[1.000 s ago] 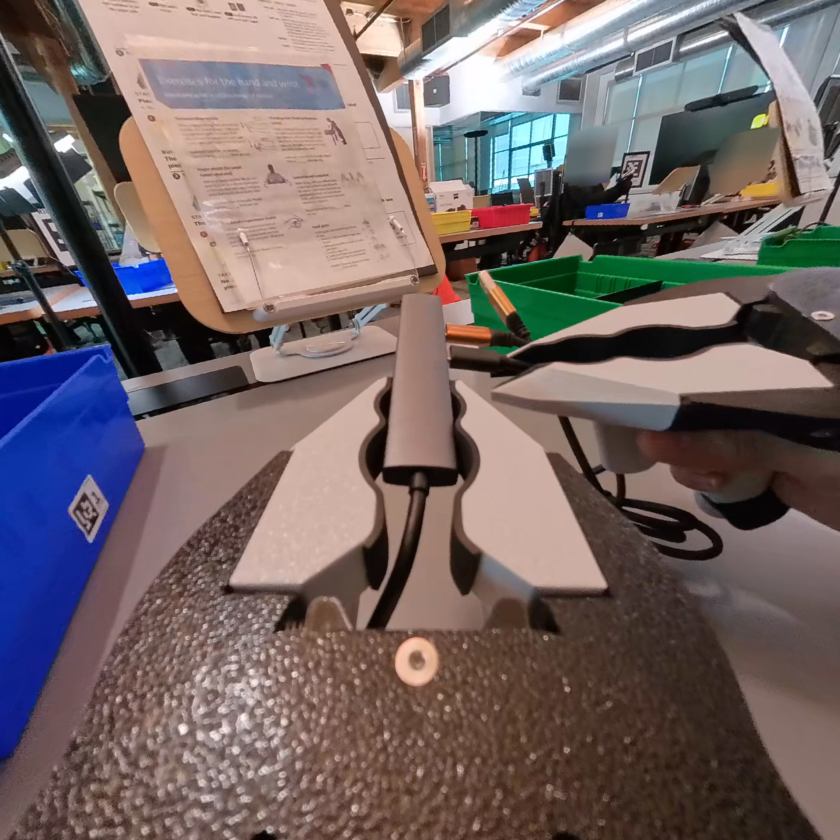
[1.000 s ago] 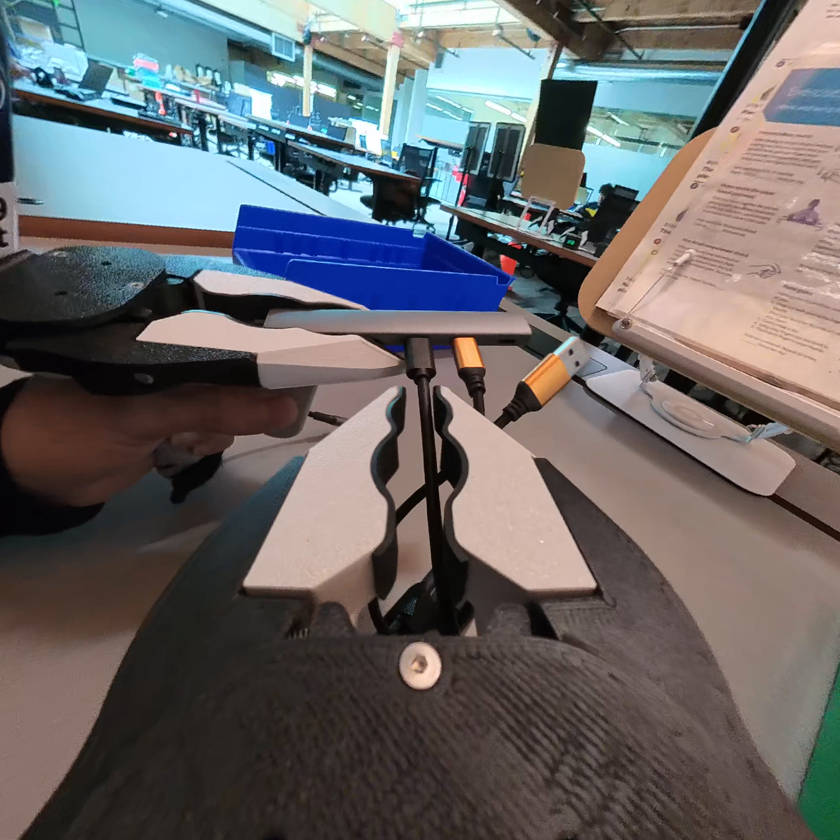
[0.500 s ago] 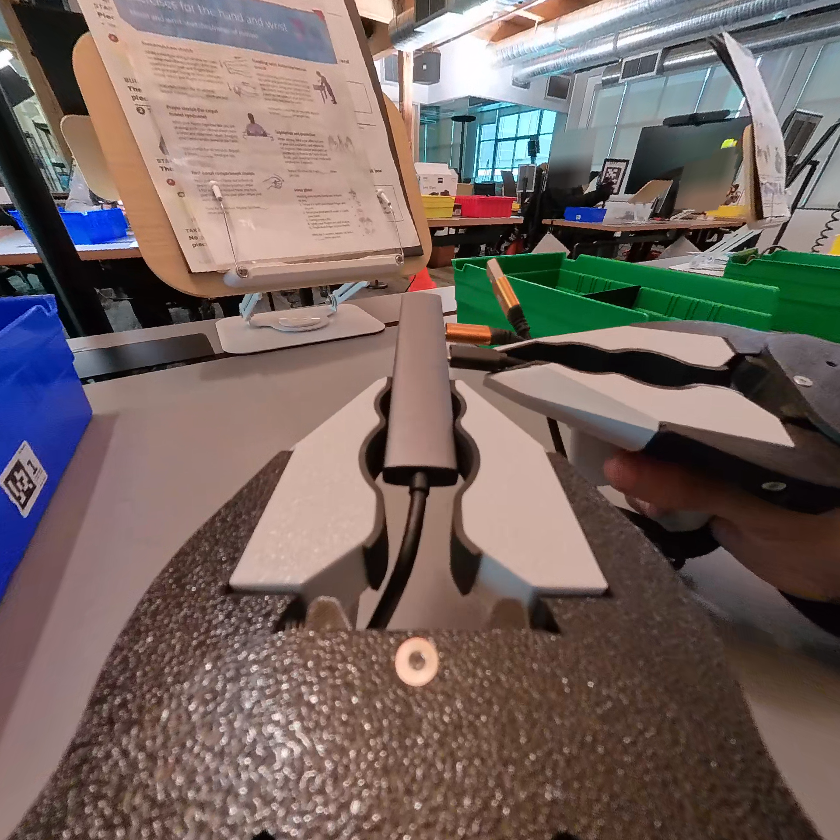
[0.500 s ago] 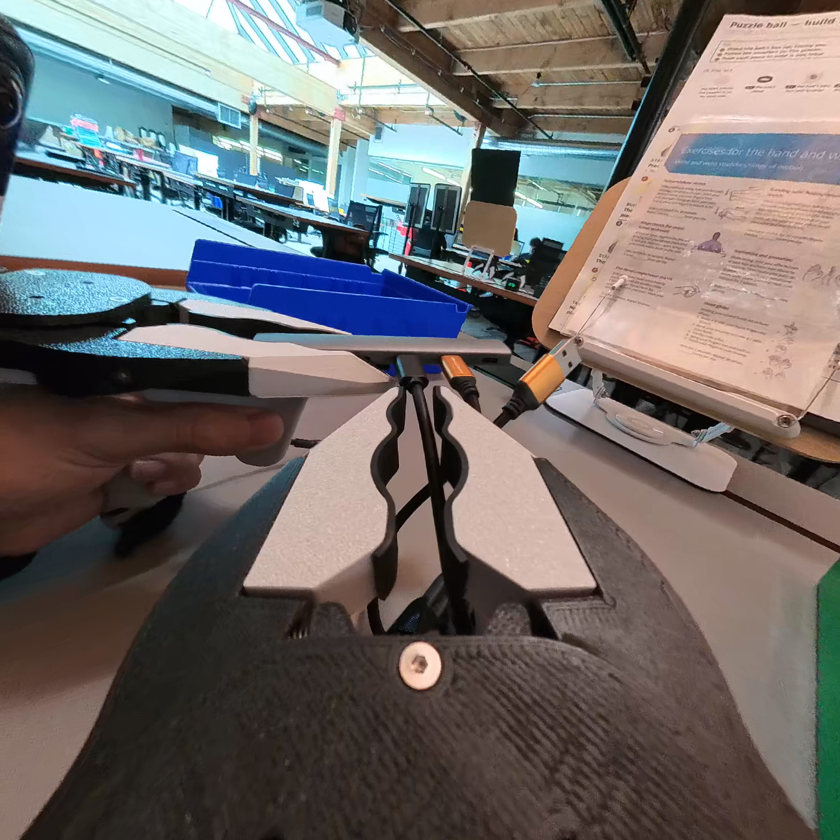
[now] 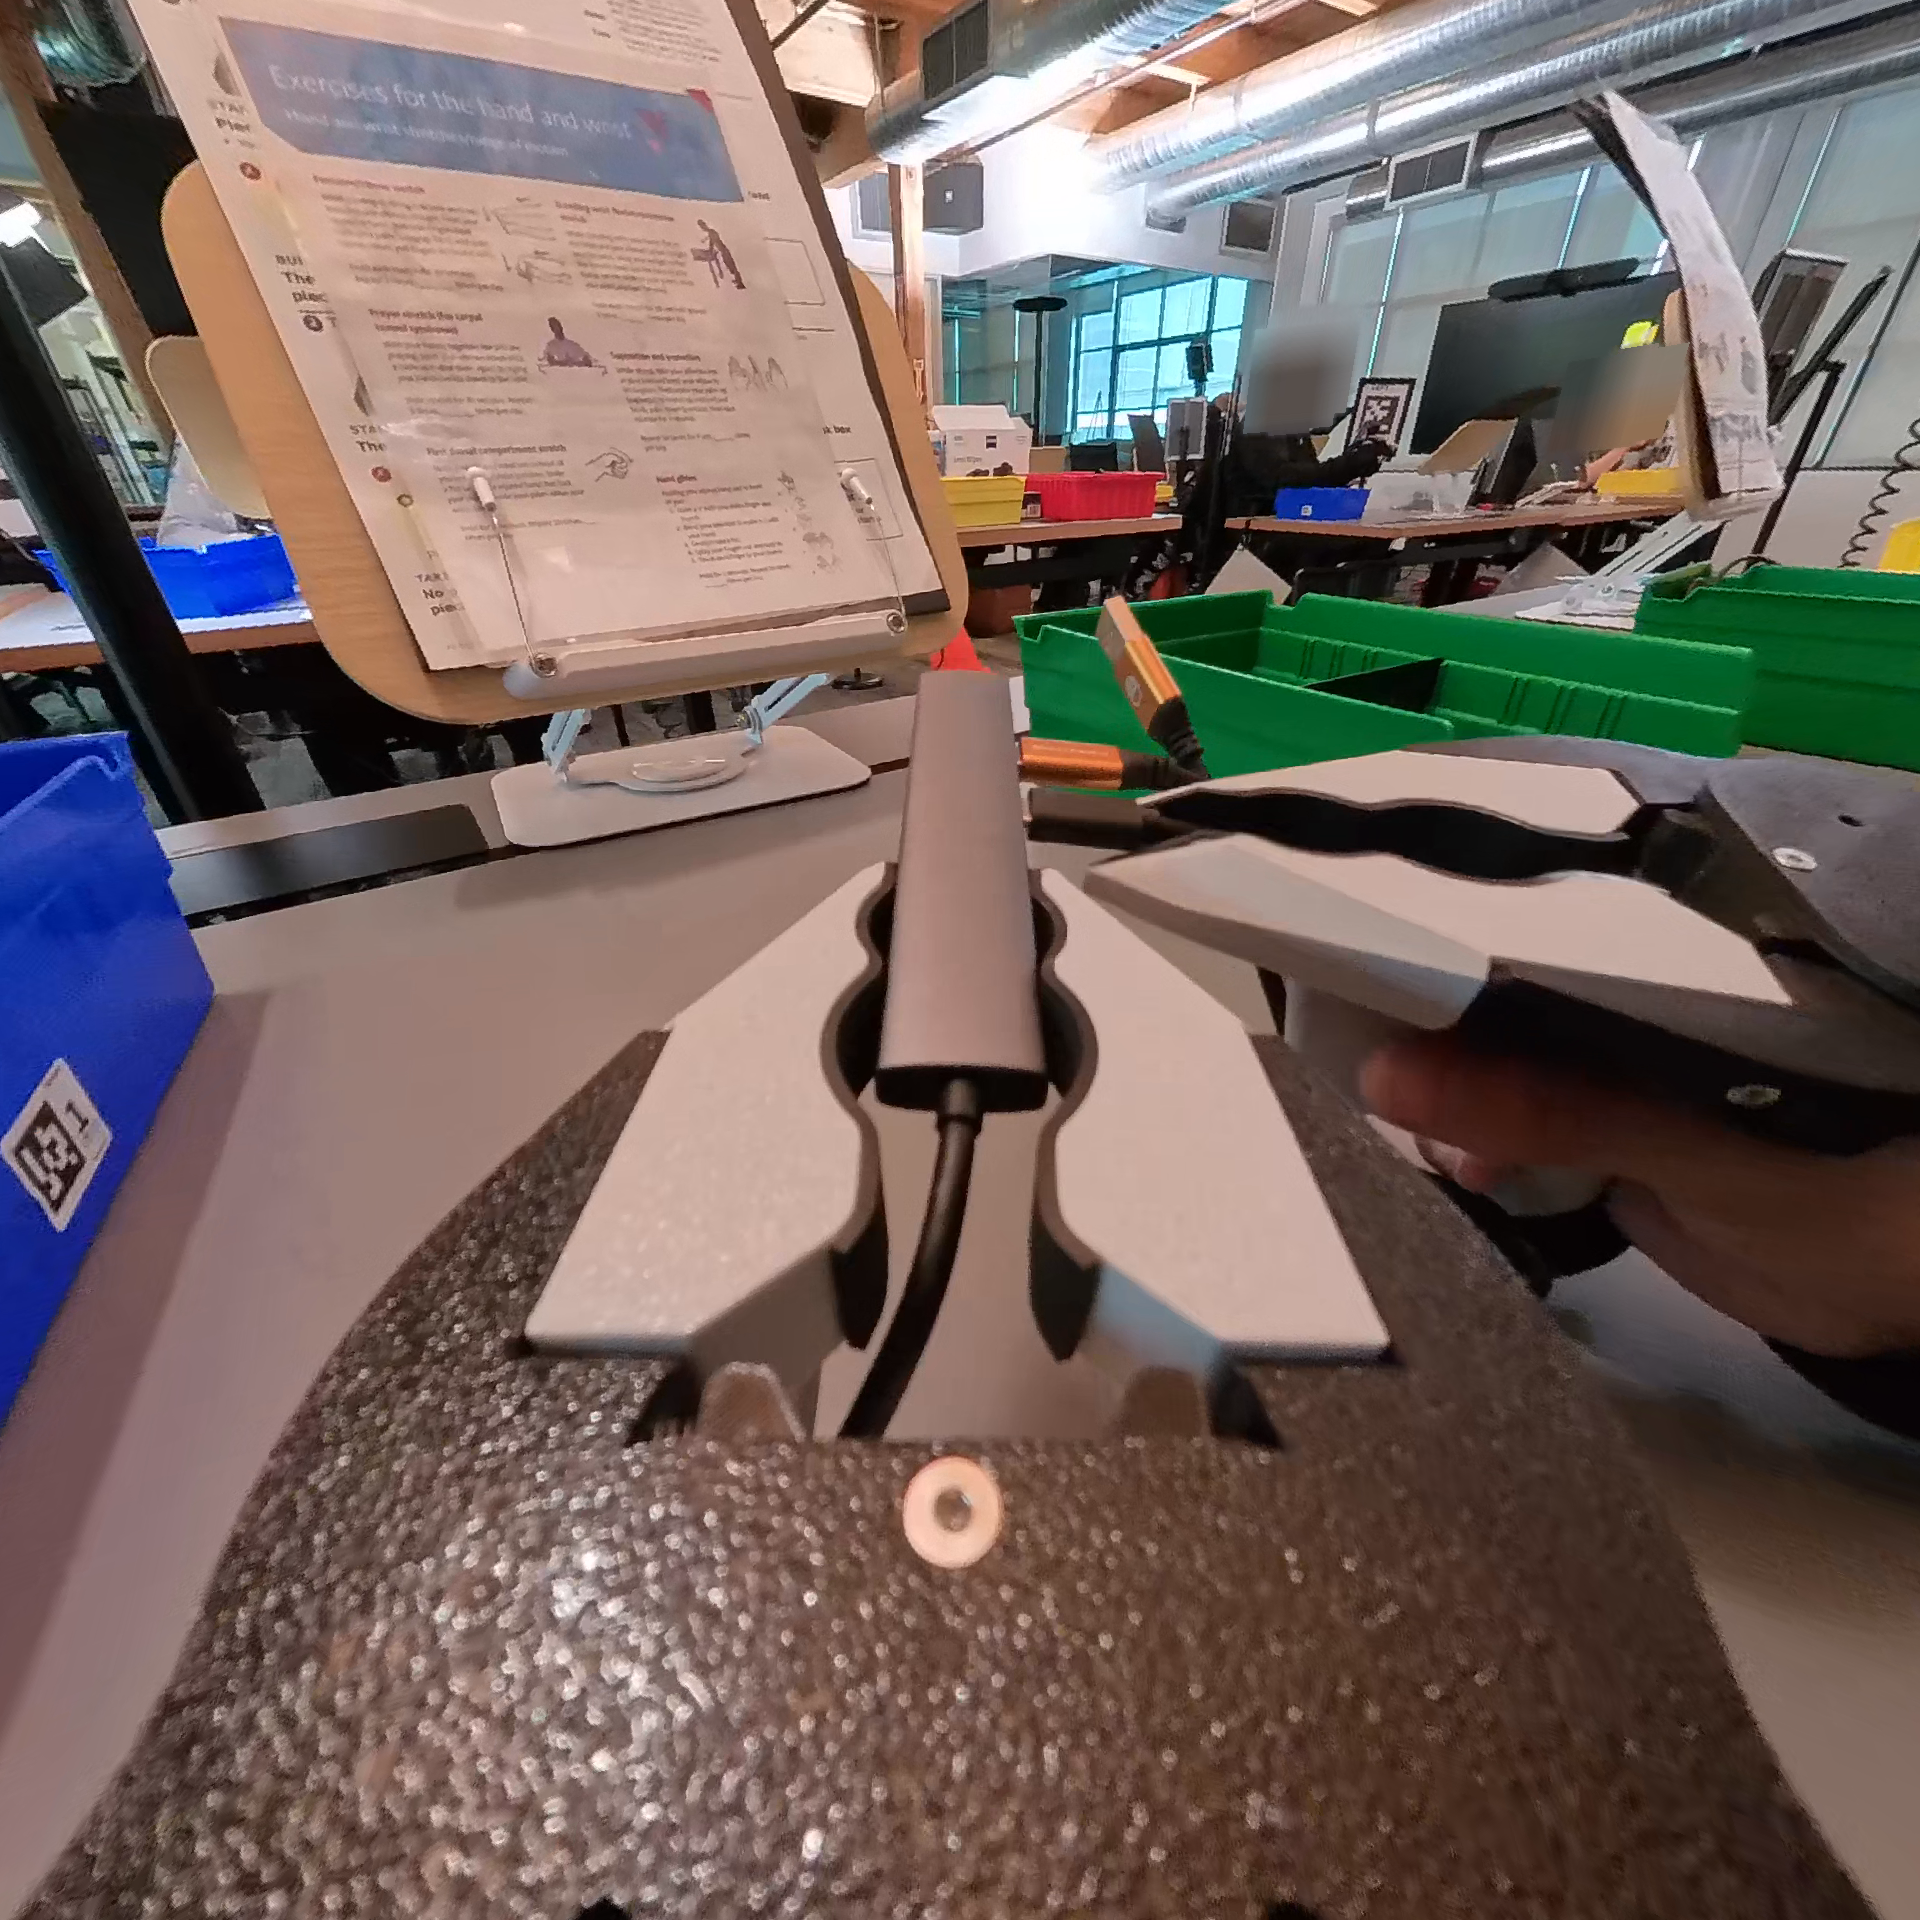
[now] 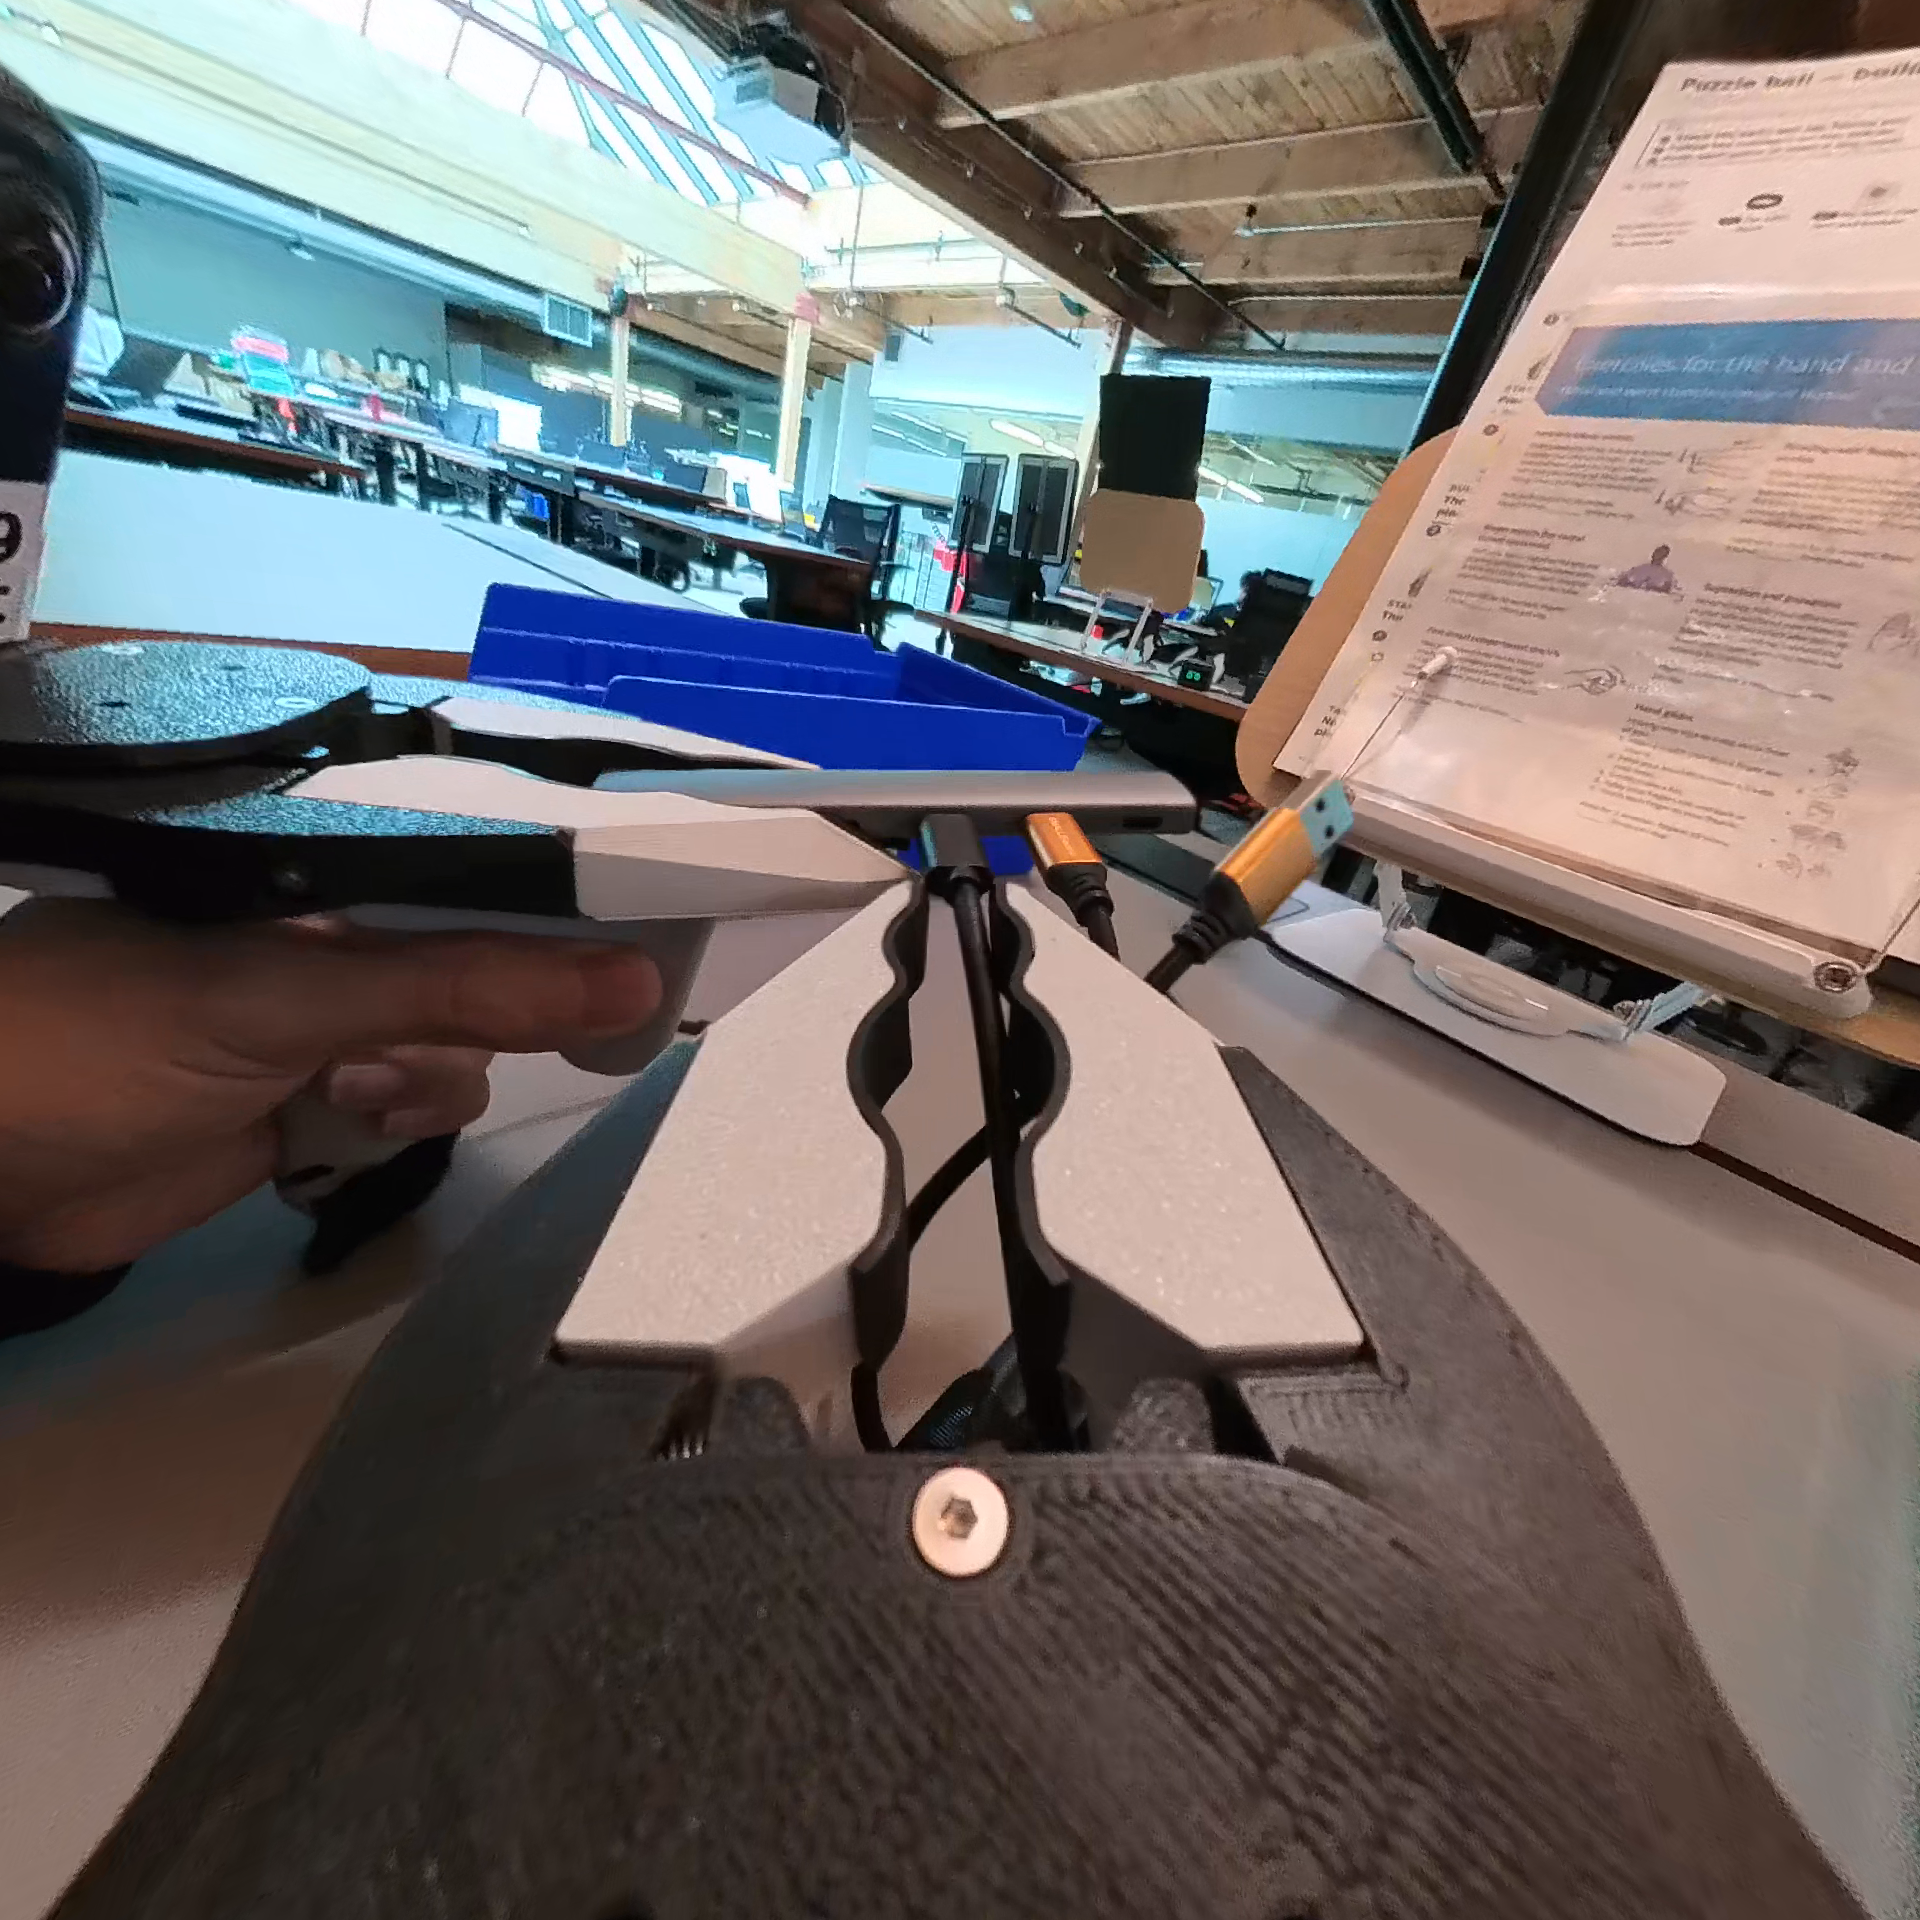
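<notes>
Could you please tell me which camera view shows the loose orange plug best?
The right wrist view: the orange plug shows side-on, free beside the grey hub. In the left wrist view it sticks up behind the right claw.

A large open workshop lies beyond the grey tabletop (image 5: 436, 997). At twelve o'clock in the left wrist view, tall windows (image 5: 1153, 343) let in daylight past long work tables (image 5: 1101, 525) bearing yellow and red bins. Silver ducts (image 5: 1382, 73) cross the ceiling at one o'clock. In the right wrist view, wooden beams (image 6: 1195, 135) span overhead at twelve o'clock, with bright skylights (image 6: 623, 114) at eleven o'clock.
</notes>
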A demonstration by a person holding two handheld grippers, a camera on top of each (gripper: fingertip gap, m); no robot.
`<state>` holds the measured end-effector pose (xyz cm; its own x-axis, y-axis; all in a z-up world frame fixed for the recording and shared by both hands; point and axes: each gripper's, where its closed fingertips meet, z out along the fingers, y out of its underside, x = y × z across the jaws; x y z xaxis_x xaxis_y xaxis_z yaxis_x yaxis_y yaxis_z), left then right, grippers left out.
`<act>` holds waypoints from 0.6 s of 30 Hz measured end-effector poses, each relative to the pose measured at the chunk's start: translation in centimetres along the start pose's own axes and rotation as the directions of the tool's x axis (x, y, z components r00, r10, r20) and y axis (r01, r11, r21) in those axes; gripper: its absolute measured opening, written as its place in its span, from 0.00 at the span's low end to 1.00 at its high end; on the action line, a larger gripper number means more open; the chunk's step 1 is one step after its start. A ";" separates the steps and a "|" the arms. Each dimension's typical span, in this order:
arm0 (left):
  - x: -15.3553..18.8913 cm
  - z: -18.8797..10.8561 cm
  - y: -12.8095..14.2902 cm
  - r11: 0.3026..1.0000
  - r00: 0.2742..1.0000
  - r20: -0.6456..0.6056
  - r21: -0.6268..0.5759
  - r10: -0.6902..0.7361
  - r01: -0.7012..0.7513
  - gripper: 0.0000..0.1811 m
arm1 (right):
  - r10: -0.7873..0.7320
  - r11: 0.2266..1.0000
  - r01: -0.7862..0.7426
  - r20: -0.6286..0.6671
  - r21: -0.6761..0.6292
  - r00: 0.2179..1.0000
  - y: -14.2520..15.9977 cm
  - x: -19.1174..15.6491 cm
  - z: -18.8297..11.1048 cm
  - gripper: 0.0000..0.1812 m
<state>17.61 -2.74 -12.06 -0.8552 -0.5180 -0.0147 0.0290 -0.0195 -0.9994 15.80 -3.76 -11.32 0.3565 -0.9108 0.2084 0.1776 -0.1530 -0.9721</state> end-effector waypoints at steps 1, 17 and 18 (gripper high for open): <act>0.1 0.0 0.0 1.000 1.000 -0.005 -0.002 -0.005 0.005 0.12 | 0.005 1.000 -0.005 0.003 -0.002 1.000 0.0 0.0 0.0 0.05; 0.1 0.2 0.5 0.999 0.999 -0.018 -0.027 -0.033 0.033 0.12 | -0.074 0.997 0.074 -0.047 0.004 0.996 -0.1 0.2 -0.2 0.06; 0.1 0.3 0.5 0.999 0.999 -0.020 -0.029 -0.031 0.031 0.12 | -0.063 0.998 0.063 -0.044 0.008 0.997 -0.1 0.2 -0.3 0.06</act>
<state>17.64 -3.04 -12.56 -0.8661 -0.4997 0.0158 -0.0119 -0.0109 -0.9999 15.62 -4.05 -11.21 0.3043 -0.9152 0.2640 0.2066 -0.2071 -0.9562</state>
